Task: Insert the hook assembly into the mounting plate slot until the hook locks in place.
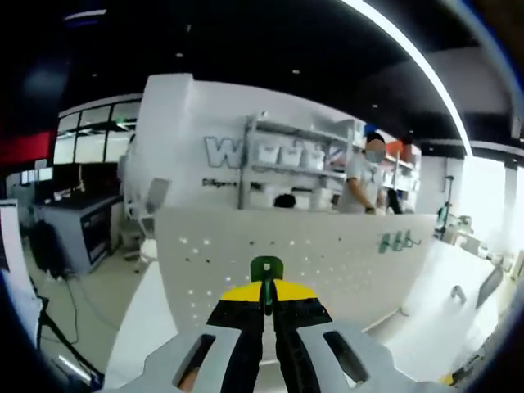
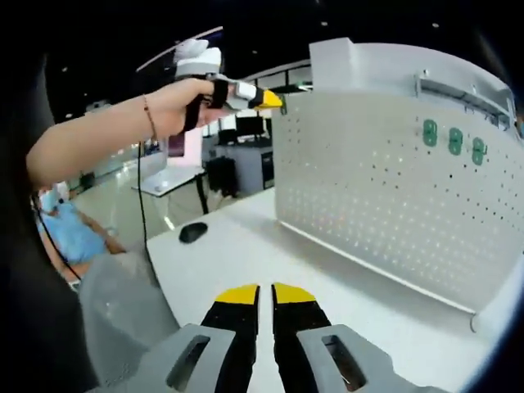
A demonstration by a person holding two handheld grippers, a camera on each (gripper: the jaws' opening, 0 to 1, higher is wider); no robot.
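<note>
My left gripper [image 1: 268, 304] has its fingers pinched on a green hook [image 1: 266, 270], whose top pokes up just past the yellow tips, and I am holding it in front of the white perforated mounting plate [image 1: 327, 246] that stands upright on the desk [image 2: 270, 246]. Three more green hooks [image 1: 398, 241] already hang on the plate's far upper part, well apart from mine. In the right gripper view my left hand [image 2: 184, 102] is raised beside the plate's near edge, the gripper's yellow tip just at that upper corner; I cannot tell from here whether the hook touches the plate yet. My right gripper [image 2: 266, 299] sits low over the desk with its fingers closed together on nothing, a dark mouse [image 2: 193, 232] lying beyond them. To do this step well, I judge I should square the hook's back to the plate face, line its tabs up with a row of holes, press straight in, then ease down until it seats, keeping my grip firm so it cannot twist. The right gripper could steady the plate if it rocks.
</note>
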